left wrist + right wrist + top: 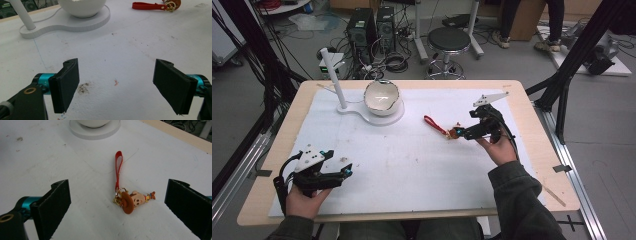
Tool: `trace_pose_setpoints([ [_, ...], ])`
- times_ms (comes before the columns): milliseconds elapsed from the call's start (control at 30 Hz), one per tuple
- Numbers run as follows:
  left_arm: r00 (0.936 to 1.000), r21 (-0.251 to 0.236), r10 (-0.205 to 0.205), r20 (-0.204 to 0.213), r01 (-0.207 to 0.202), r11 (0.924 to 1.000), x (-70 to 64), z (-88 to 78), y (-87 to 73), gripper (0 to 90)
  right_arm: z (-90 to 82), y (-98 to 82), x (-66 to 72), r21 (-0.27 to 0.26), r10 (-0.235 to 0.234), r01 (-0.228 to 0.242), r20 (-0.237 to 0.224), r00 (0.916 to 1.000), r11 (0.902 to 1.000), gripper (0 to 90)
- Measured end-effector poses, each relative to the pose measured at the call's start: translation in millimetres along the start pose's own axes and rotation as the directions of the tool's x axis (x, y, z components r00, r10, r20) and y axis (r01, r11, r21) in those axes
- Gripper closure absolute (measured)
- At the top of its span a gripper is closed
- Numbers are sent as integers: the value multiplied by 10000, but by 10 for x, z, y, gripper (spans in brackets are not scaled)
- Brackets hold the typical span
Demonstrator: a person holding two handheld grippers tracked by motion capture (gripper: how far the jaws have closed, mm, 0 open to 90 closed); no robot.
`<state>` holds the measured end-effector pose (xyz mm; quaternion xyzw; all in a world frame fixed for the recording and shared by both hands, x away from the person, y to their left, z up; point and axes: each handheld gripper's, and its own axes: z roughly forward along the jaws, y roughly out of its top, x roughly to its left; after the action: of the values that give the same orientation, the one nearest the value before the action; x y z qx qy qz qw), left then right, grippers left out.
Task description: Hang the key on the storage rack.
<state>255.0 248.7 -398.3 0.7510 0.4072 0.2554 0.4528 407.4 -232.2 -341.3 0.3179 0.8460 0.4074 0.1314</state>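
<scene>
A small figure keychain (132, 199) with a brown hat and a red strap (118, 168) lies flat on the white mat, also seen in the high view as the keychain (455, 132) with its strap (434, 124). My right gripper (117, 210) is open, its jaws wide apart on either side of the figure, not touching it. In the high view the right gripper (468, 133) sits just right of the keychain. My left gripper (116, 87) is open over bare mat near the front left, the same left gripper (343, 173) far from the keychain.
A white bowl (382, 96) rests on a white stand base (377, 117) with an upright post (333, 80) at the back left. The wooden table edge (532, 115) borders the mat. A stool (448, 40) and computer cases stand beyond the table.
</scene>
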Motion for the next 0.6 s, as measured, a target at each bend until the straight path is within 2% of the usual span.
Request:
trace_pose_setpoints([
  [167,10000,10,63,38,-63,10000,4,0,4,216,129,134,-14,175,-20,20,-30,10000,9998,62],
  [233,10000,-14,15,27,-15,10000,5,-2,4,215,218,191,-28,236,113,-109,-207,9997,9997,76],
  [367,10000,5,37,20,-37,10000,16,-3,1,216,329,208,-61,383,205,-187,-465,9987,9991,146],
  [600,10000,16,7,35,-7,10000,16,3,3,216,470,233,-71,507,234,-210,-473,9986,9985,164],
])
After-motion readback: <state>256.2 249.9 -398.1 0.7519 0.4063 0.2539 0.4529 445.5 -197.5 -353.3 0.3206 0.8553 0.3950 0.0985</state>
